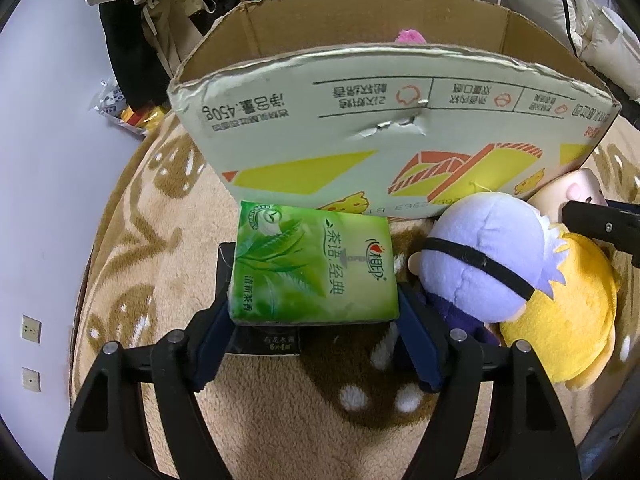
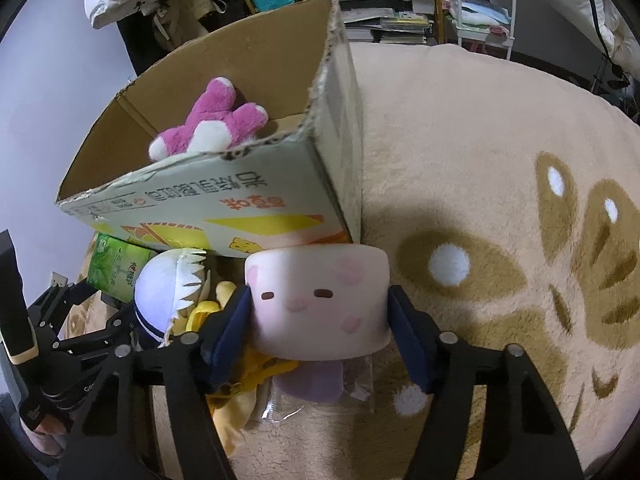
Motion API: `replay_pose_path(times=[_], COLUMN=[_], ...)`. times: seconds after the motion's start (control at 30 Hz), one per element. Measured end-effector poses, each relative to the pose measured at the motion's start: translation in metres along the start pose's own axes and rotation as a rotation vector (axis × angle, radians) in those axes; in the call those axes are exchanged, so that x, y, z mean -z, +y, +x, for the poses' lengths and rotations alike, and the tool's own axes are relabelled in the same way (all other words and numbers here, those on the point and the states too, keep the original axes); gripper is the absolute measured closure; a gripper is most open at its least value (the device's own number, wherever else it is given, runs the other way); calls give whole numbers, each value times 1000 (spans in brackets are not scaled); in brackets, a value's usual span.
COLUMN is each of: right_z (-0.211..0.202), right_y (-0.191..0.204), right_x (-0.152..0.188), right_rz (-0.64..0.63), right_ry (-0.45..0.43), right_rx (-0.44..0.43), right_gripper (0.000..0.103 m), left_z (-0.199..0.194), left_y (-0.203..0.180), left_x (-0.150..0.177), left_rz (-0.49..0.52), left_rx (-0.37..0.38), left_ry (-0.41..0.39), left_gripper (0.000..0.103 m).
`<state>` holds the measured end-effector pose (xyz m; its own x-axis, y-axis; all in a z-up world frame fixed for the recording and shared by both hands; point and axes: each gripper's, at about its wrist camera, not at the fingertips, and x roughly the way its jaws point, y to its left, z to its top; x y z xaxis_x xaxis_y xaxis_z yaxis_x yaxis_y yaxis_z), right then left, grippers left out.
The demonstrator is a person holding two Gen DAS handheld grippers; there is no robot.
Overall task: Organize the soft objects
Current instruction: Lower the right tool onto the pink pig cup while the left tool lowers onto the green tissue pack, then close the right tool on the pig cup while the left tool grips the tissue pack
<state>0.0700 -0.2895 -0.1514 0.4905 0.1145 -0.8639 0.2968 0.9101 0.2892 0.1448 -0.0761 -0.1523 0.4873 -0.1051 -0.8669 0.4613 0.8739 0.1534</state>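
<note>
My left gripper [image 1: 314, 304] is shut on a green tissue pack [image 1: 312, 268], its blue pads against the pack's two sides. A dark pack [image 1: 260, 344] lies under it. The right gripper [image 2: 319, 296] is shut on a pale pink marshmallow plush [image 2: 320, 300] with a small face. Both sit on the rug just in front of an open cardboard box [image 2: 180, 168], which holds a pink and white plush [image 2: 212, 120]. Between the grippers lie a lavender-headed doll [image 1: 476, 264] and a yellow plush [image 1: 572, 312].
A beige rug with brown leaf patterns [image 2: 500, 160] covers the floor. A lavender item in clear wrap [image 2: 316, 384] lies below the marshmallow plush. Shelves with books and boxes [image 2: 384, 20] stand behind the box, and a wall [image 1: 48, 200] runs along the left.
</note>
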Motion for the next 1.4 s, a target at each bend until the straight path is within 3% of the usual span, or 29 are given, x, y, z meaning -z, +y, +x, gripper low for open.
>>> replay_pose_path(times=[0.3, 0.83, 1.4], right_z=[-6, -59, -116], right_y=[2, 12, 31], right_x=[2, 15, 26], right_rz=[-18, -46, -103], right_ry=[-8, -184, -380], right_rx=[5, 17, -27], right_gripper=[52, 54, 54], left_z=[-6, -52, -125], left_y=[12, 16, 27], left_x=[4, 21, 34], left_rz=[-53, -104, -166], left_rx=[28, -26, -65], left_ry=[-26, -134, -357], left_gripper=[27, 28, 28])
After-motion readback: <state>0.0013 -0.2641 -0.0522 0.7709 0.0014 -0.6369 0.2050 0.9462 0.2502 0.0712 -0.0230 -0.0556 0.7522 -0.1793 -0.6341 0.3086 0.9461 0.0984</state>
